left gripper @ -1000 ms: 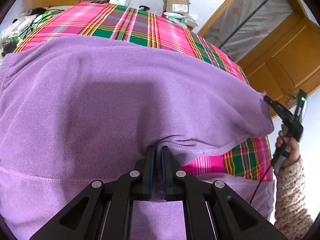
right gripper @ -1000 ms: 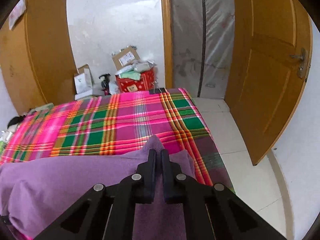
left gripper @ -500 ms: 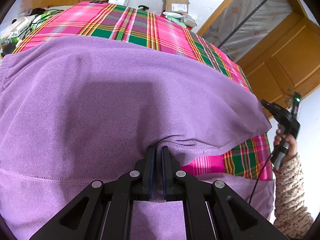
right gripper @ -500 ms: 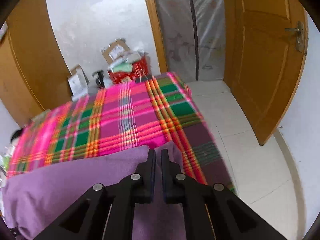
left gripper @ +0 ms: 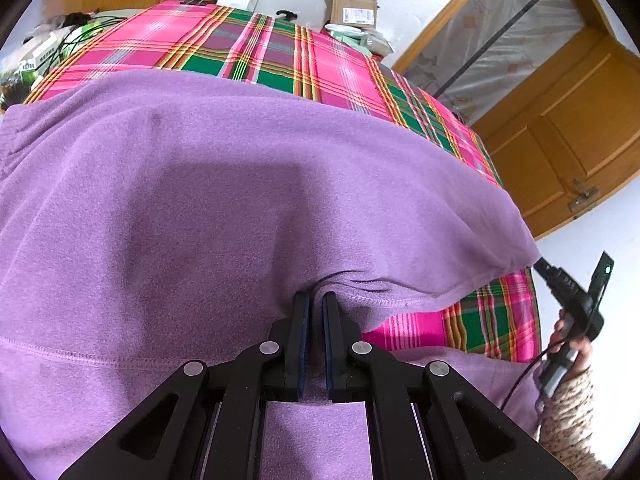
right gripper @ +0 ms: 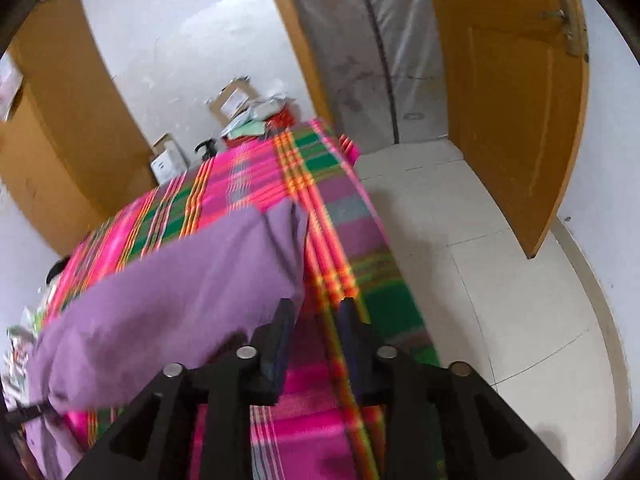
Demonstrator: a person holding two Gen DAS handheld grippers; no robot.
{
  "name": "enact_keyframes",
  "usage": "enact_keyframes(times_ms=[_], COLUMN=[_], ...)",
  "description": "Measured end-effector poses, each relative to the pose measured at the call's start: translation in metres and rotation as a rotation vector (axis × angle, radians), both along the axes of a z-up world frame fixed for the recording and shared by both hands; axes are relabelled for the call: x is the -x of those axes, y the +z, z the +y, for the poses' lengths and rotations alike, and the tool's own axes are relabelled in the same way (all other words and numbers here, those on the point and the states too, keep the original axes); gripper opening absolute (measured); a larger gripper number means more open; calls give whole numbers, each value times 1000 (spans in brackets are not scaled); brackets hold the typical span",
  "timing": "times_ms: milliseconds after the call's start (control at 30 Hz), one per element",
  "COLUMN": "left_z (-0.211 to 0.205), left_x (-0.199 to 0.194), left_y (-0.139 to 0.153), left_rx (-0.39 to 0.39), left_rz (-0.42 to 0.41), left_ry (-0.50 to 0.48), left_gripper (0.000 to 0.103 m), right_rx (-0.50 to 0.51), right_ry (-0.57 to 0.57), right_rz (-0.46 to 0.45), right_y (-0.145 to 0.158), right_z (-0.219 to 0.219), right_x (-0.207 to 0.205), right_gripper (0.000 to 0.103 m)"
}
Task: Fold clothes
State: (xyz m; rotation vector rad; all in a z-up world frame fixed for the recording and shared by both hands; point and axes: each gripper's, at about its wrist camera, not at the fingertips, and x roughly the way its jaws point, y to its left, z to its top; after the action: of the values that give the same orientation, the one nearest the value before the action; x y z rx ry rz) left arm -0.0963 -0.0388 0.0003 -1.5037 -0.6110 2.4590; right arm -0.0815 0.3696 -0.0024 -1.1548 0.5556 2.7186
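A purple fleece garment (left gripper: 256, 208) lies spread over a bed with a pink and green plaid cover (left gripper: 280, 56). My left gripper (left gripper: 314, 298) is shut on a pinch of the garment's stitched hem near the front edge. My right gripper (right gripper: 317, 304) hangs over the bed's right side, its jaws opening. Only plaid cover (right gripper: 320, 360) shows between its fingers. The garment's right corner (right gripper: 280, 240) hangs loose just left of the left finger. In the left wrist view, a hand in a patterned sleeve (left gripper: 572, 412) holds that gripper at the garment's right corner.
Cardboard boxes (left gripper: 352, 10) and packets sit beyond the bed's far end by a white wall. An open wooden door (right gripper: 512, 92) and pale floor tiles (right gripper: 500, 280) lie to the right of the bed. Cables and small boxes (left gripper: 44, 54) clutter the far left.
My right gripper has swung right and rolled, and its jaws have parted, letting go of the garment's corner. My left gripper has stayed shut on the hem.
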Motion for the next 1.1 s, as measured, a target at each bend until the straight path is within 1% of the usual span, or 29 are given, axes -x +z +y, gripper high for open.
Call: enact_keyframes(times_ms=[33,100,233,300,367,400,500,600,633,700,767,833,867,967,1033,1100], left_z=[0,0,0,1,2,2,4,15,19,36,56,76,85,109,124,136], left_x=[0,1,1,1,1,1,0,-4,-5,-8,-9,-7,-6,-3,-1,0], left_y=[0,0,-1,-1,0,0,5,19,24,33,40,40,38,29,23,19], left_rx=[-1,0,-1,0,6,10,23,102,132,170,206,256,278,339,383,432], left_rz=[0,-1,-2,-2,-1,1,13,72,95,147,190,207,209,195,187,187], left_ry=[0,0,0,1,1,1,-4,-35,-47,-111,-186,-257,-291,-387,-443,-477], left_gripper=[6,6,6,6,6,6,6,6,10,15,15,15,15,15,15,15], right_rx=[7,12,6,-34,-81,-112,-159,-148,-144,-119,-97,-89,-88,-94,-101,-102], right_ry=[11,27,66,91,111,108,80,67,62,49,39,34,37,44,48,51], right_rz=[5,8,12,9,-2,-20,-52,-52,-53,-61,-63,-61,-61,-57,-53,-44], right_y=[-2,-3,-2,-2,-2,-4,-6,-6,-7,-9,-10,-11,-12,-11,-10,-8], right_z=[-2,-7,-17,-25,-33,-36,-38,-37,-35,-30,-25,-24,-24,-25,-26,-26], right_x=[-2,-7,-16,-17,-16,-11,1,9,11,16,21,22,22,23,25,25], right_gripper=[27,33,35,41,41,41,41,41,41,39,36,29,25,19,19,16])
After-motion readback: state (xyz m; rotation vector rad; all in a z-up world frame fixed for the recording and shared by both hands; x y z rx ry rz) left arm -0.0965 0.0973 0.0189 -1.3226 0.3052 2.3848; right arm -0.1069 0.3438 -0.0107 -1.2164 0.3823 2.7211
